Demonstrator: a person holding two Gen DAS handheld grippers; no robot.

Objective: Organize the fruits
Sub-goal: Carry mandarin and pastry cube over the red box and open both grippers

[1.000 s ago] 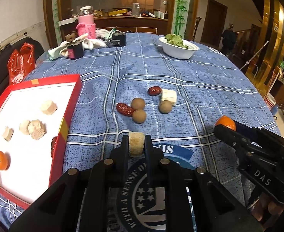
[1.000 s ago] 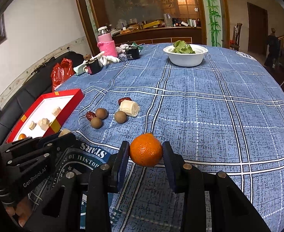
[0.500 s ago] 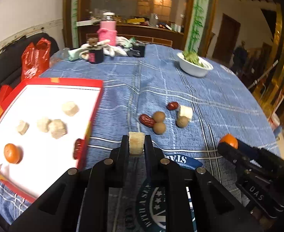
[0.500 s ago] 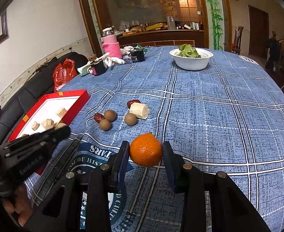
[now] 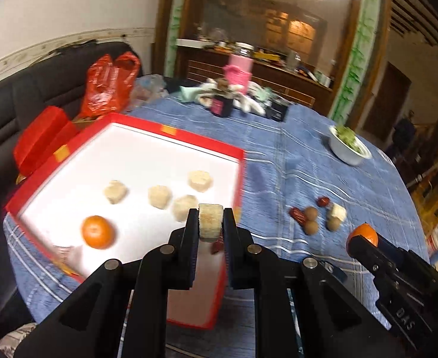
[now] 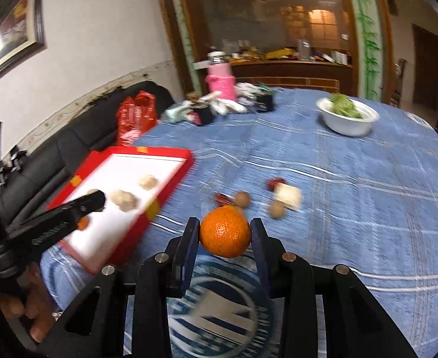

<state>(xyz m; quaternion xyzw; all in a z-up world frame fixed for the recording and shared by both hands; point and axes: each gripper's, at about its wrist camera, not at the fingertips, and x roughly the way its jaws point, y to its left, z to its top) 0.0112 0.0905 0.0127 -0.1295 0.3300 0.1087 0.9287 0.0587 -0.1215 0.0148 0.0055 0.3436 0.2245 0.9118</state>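
Two pieces are in my grip: my left gripper (image 5: 210, 226) is clamped on a pale fruit chunk (image 5: 209, 222) above the red tray (image 5: 207, 146), and my right gripper (image 6: 225, 232) pinches an orange (image 6: 224, 231) over the blue tablecloth (image 6: 368, 208). Already in the tray lie four pale chunks and a small orange (image 5: 97, 232). Outside it, a cluster of dates, brown round fruits (image 5: 310, 213) and a white chunk (image 5: 338, 211) waits, so I judge about half remains.
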